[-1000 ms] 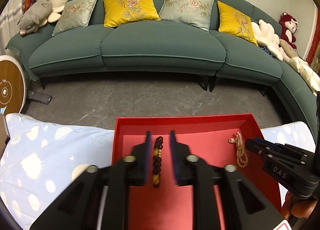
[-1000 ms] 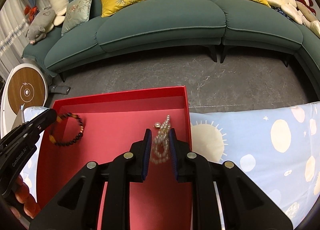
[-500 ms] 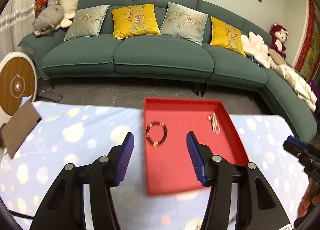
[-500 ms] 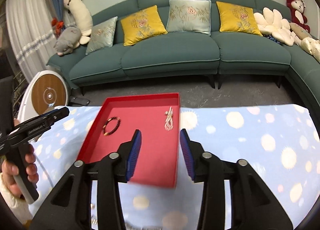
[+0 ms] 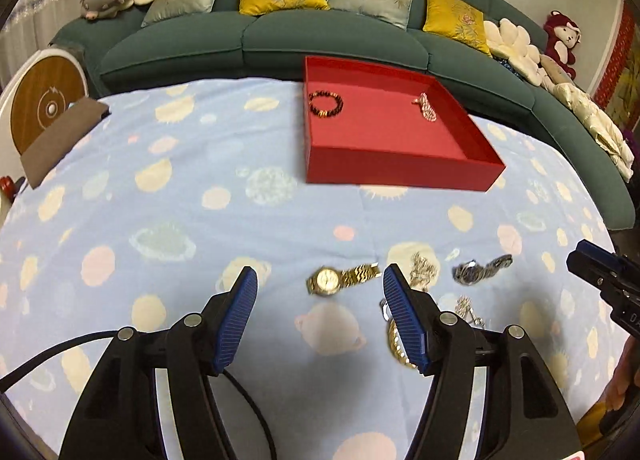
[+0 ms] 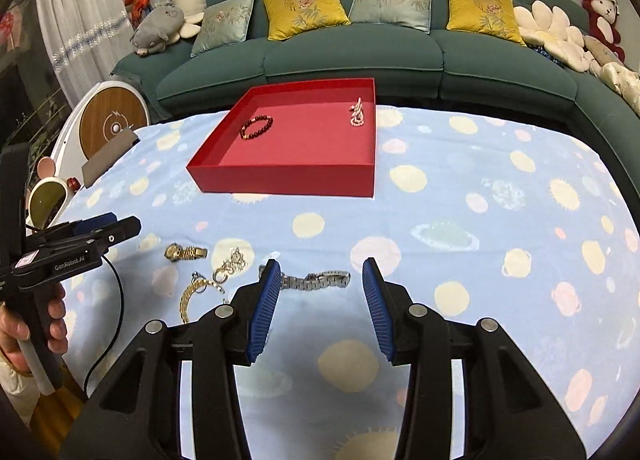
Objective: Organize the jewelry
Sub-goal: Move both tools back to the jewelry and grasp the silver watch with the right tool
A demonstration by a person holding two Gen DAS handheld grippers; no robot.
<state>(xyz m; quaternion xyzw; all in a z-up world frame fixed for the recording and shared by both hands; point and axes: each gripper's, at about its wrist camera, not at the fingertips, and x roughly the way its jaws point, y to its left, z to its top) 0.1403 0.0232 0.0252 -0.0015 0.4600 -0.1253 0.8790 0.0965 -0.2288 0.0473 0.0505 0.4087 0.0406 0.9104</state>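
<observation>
2 pieces already lie in the far red tray [image 6: 280, 176], so with both grippers empty, the left gripper [image 5: 318, 314] widening over the gold watch [image 5: 342, 278] and the right gripper [image 6: 320, 302] apart over the silver watch [image 6: 316, 281], each should pinch across a band lying left-right on the near cloth [image 6: 460, 200].
</observation>
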